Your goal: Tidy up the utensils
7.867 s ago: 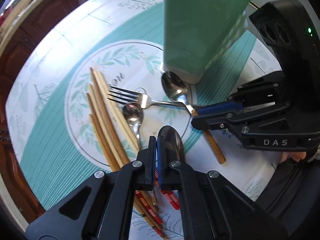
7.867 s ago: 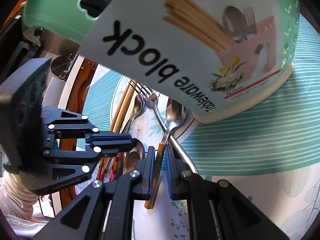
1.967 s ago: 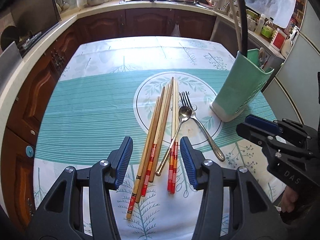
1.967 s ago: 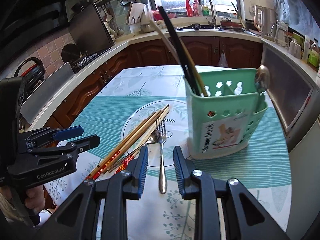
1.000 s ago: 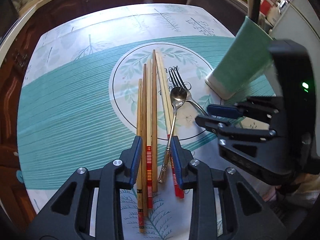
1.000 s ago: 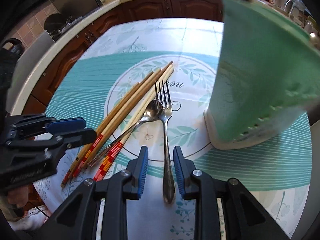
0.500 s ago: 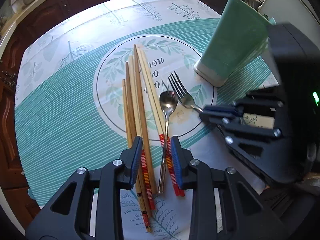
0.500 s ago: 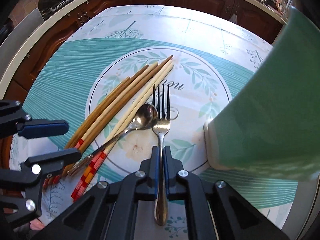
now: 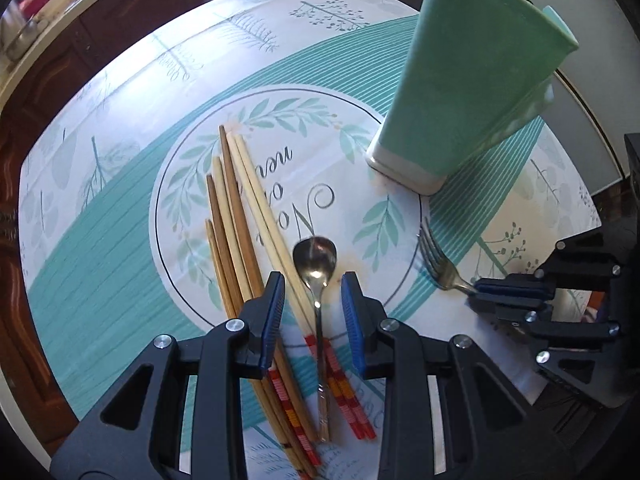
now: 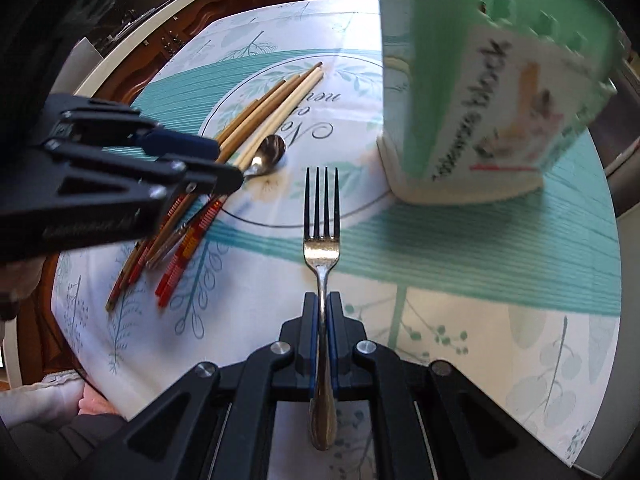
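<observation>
The right gripper (image 10: 322,354) pinches the shiny metal fork (image 10: 321,248) mid-frame. The left gripper (image 9: 313,308), fingers spread, straddles the silver spoon (image 9: 314,258) at lower centre. The fork could slip and miss the green plastic holder (image 10: 480,92).

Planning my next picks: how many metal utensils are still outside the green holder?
2: a spoon lying on the chopsticks between the open left gripper; a fork clamped in the right gripper.
</observation>
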Available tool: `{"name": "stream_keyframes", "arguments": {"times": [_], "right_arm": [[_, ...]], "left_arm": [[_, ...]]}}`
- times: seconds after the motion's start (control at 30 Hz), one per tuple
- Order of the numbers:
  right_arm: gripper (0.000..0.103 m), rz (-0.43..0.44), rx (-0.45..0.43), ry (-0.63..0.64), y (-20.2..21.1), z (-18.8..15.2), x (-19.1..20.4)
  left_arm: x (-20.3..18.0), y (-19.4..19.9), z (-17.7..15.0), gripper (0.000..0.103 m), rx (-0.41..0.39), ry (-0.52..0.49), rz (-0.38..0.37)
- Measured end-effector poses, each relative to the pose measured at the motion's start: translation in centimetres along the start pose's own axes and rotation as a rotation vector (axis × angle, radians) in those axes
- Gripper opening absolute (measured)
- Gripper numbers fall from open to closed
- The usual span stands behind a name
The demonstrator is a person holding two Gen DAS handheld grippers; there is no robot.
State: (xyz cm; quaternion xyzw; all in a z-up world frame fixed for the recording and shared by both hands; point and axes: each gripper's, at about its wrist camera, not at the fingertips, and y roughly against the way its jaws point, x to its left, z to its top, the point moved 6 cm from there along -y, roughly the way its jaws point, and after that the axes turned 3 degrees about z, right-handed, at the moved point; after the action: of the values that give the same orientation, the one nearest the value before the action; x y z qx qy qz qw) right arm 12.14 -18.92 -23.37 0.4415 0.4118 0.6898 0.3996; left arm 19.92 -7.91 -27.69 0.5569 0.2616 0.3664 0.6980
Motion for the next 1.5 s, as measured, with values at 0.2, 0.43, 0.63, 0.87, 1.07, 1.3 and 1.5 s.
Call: {"name": "stream_keyframes", "arguments": {"times": [0.2,0.43,0.63,0.87,1.07,1.3,1.5], "right_arm": [[0.004,0.025,-0.014,-0.022,0.1,-0.4,-0.7],[0.004,0.064,-0.024,-0.038,0.4,-1.0,-1.1],[0.004,0.089,-0.024,-0.045,1.1,-1.7,-2.1],[0.004,0.106,-0.023,-0.055,1.1,-1.7,-2.3],[0.004,0.113,-0.020,-0.058,1.1,-1.6,-2.4],[0.004,0.114,-0.019,-0.059,1.1,-1.7,-2.4],[0.004,0.120,-0.018,-0.064,1.1,-1.5,-2.5]], "left_arm": [[-0.1,-0.3,1.1,0.026,-0.031,-0.129,0.015],[-0.3,-1.2,2.1,0.026,-0.031,-0.241,-0.049],[-0.2,-2.1,2.5,0.026,-0.019,-0.337,-0.078],[0.2,-2.5,3.1,0.026,-0.015,-0.403,-0.129],[-1.0,-2.1,2.7,0.026,-0.020,-0.484,-0.171],[-1.0,-2.8,2.8,0.026,0.003,-0.534,-0.186],[-1.4,-3.3,2.6,0.023,0.027,-0.597,-0.215]]}}
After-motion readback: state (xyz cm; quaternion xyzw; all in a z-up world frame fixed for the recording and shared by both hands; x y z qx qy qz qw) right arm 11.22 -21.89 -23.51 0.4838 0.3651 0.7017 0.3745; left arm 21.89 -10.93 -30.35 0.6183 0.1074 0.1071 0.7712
